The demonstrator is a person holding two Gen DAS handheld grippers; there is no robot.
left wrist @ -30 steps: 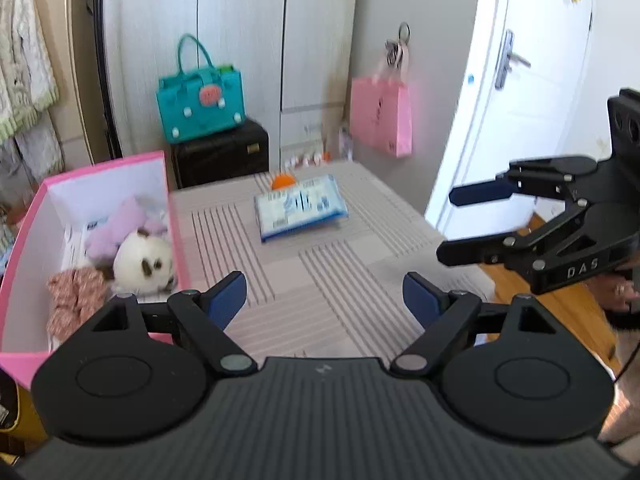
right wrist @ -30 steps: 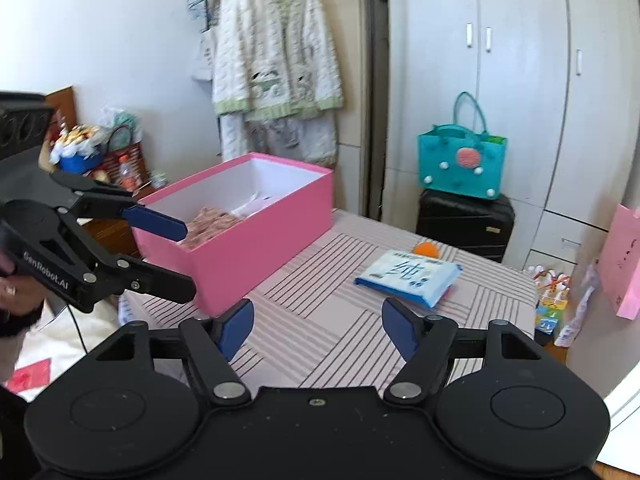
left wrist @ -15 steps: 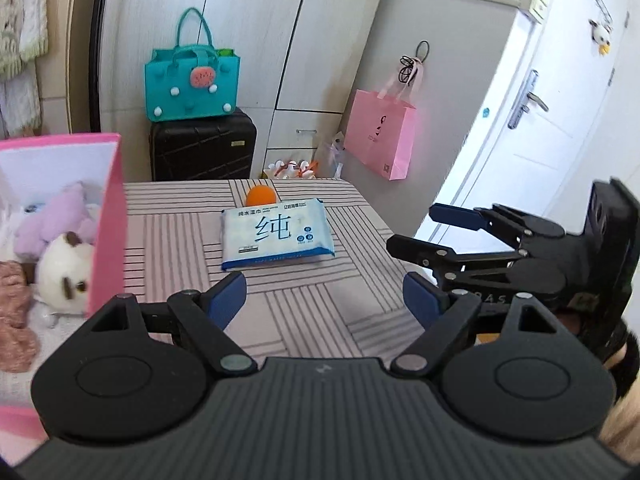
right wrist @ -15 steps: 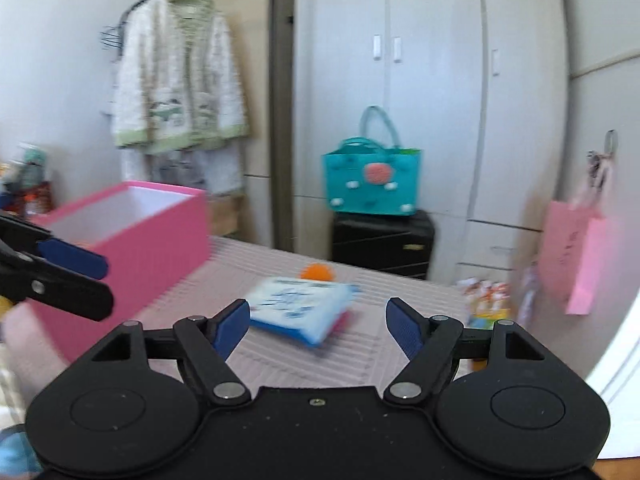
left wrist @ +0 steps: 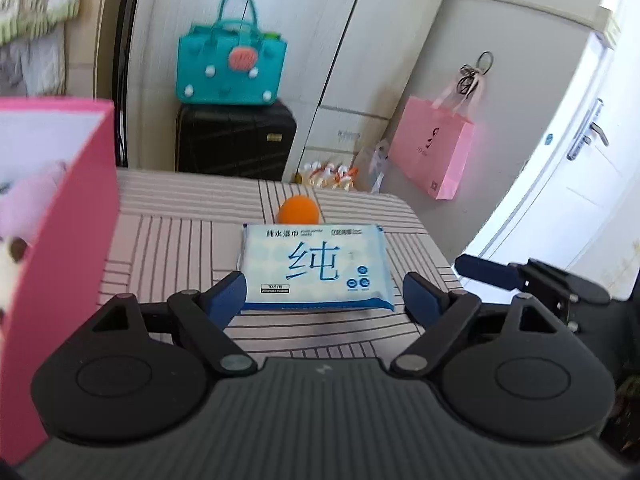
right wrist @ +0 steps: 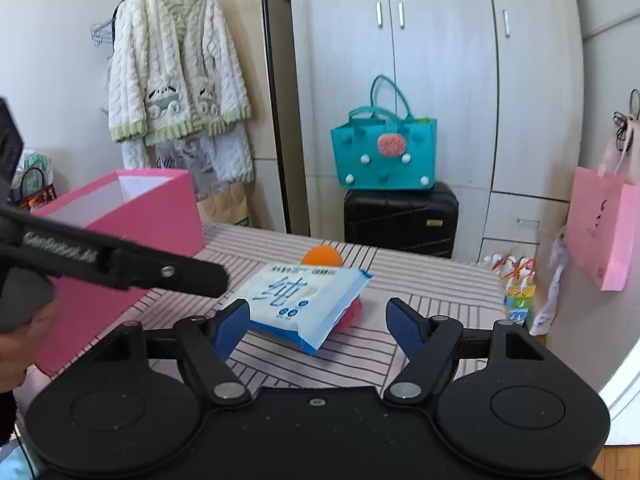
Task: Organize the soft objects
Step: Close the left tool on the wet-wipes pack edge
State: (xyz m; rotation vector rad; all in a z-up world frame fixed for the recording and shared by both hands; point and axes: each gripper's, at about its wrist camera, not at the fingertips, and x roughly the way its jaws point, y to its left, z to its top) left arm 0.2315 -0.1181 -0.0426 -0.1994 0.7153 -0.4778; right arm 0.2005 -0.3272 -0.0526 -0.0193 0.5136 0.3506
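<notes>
A blue-and-white wet wipes pack (left wrist: 316, 266) lies on the striped table (left wrist: 172, 240), with an orange ball (left wrist: 299, 210) just behind it. In the right wrist view the pack (right wrist: 304, 300) rests on something red-pink, with the ball (right wrist: 322, 257) behind. My left gripper (left wrist: 324, 300) is open and empty, just short of the pack's near edge. My right gripper (right wrist: 316, 322) is open and empty, close to the pack from the right. The pink box (left wrist: 52, 216) at the left holds plush toys (left wrist: 24, 204); it also shows in the right wrist view (right wrist: 132, 224).
A teal bag (left wrist: 232, 68) sits on a black suitcase (left wrist: 236, 142) behind the table. A pink paper bag (left wrist: 432, 148) hangs on the wardrobe at the right. A white door (left wrist: 576, 176) is at the far right. A knitted cardigan (right wrist: 176, 68) hangs at the left.
Both grippers have swung toward the wipes pack and moved closer to it. The pink box has slid to the left edge of the left wrist view.
</notes>
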